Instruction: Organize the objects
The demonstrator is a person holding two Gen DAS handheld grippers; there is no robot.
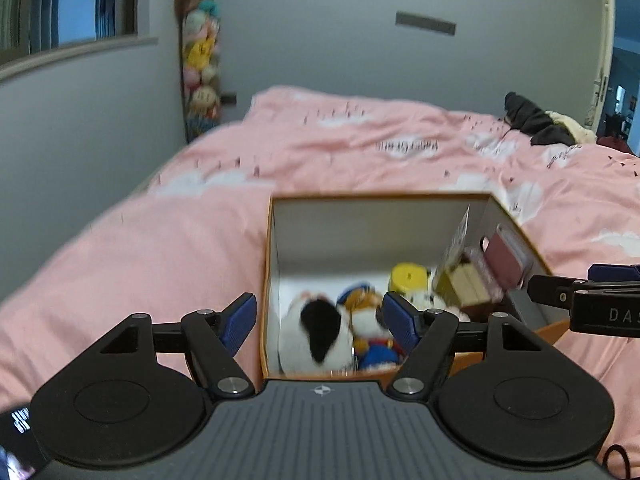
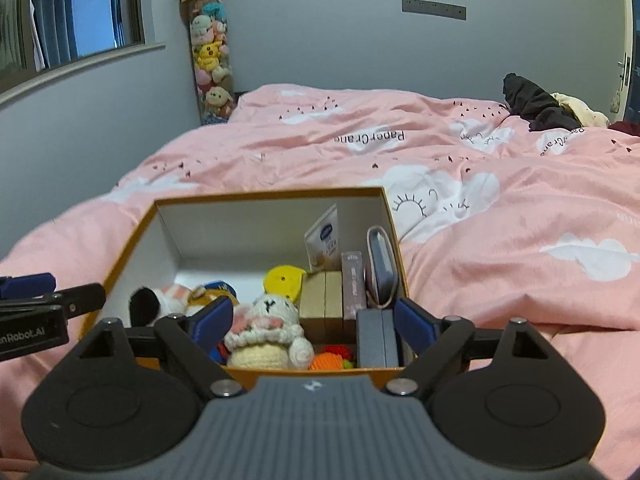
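Observation:
An orange box [image 2: 264, 194] with a white inside sits open on the bed. It holds a crocheted white bunny [image 2: 268, 328], a yellow disc [image 2: 284, 280], tan cartons [image 2: 324, 304], a sachet [image 2: 324, 244], a grey pouch [image 2: 382, 264] and a dark case [image 2: 378, 340]. The left wrist view shows the box [image 1: 276, 264] with a black-and-white plush [image 1: 312, 332] and a duck-like plush [image 1: 368, 320]. My left gripper [image 1: 320, 316] stands open over the box's near left corner, holding nothing. My right gripper [image 2: 314, 320] is open above the near edge, its pads touching nothing.
A pink duvet [image 2: 480, 240] covers the bed all around the box. Dark clothes [image 2: 536, 106] lie at the far right. A tall clear tube of plush toys [image 2: 210, 68] stands in the corner beside a window [image 2: 80, 12]. A door [image 1: 600, 80] is at the right.

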